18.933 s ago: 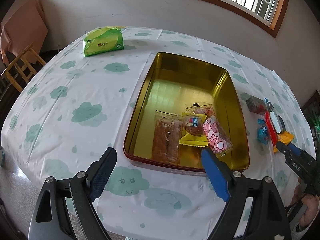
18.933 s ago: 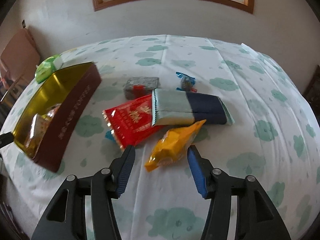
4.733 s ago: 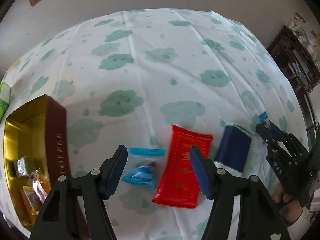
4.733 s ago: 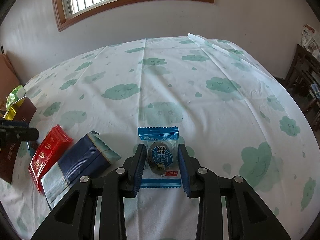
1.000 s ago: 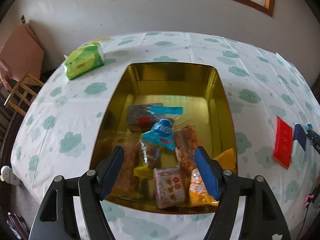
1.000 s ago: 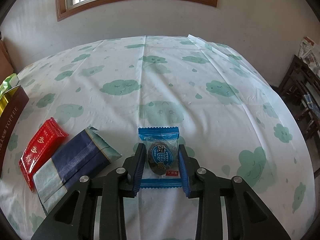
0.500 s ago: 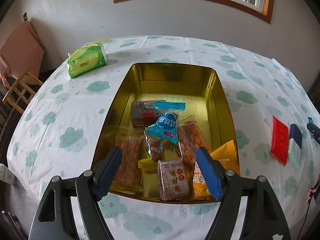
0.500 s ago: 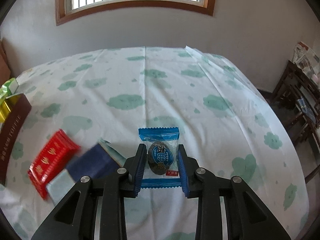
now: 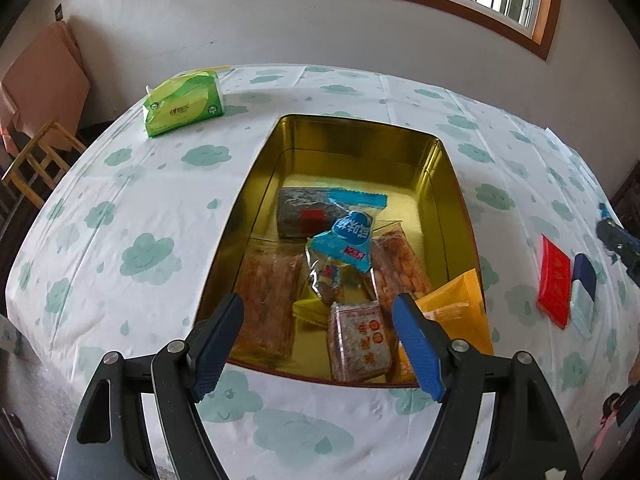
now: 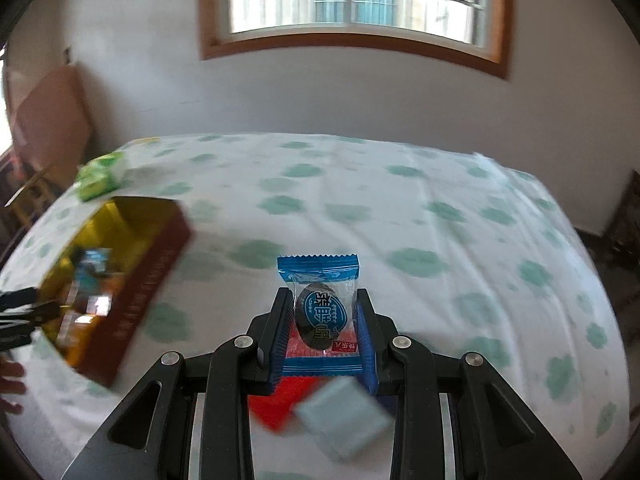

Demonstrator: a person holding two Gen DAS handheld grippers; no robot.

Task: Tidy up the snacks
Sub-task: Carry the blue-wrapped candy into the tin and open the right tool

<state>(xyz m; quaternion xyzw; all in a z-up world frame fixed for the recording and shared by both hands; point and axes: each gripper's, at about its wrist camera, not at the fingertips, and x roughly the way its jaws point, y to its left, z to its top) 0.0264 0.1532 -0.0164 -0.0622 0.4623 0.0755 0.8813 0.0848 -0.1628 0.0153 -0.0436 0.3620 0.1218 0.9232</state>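
Observation:
A gold tin [image 9: 460,208] with dark red sides holds several snack packets, a blue candy packet [image 9: 347,240] on top. My left gripper [image 9: 318,344] hovers open over the tin's near end, nothing between its blue pads. My right gripper [image 10: 323,332] is shut on a blue wrapped candy [image 10: 320,312], lifted above the table. Below it lie a red packet [image 10: 276,400] and a pale end of a navy packet [image 10: 344,416], blurred. The tin [image 10: 148,276] shows at the left in the right wrist view. The red packet [image 9: 554,280] and navy packet [image 9: 584,288] lie right of the tin.
A green tissue pack [image 9: 182,104] sits at the table's far left corner. The cloud-print tablecloth [image 9: 140,208] covers the round table. A wooden chair [image 9: 36,164] stands off the left edge. The right gripper's tip [image 9: 618,240] shows at the right edge.
My right gripper has risen with the blue candy and swung left, bringing the tin into its view. My left gripper has edged back slightly over the tin, still open.

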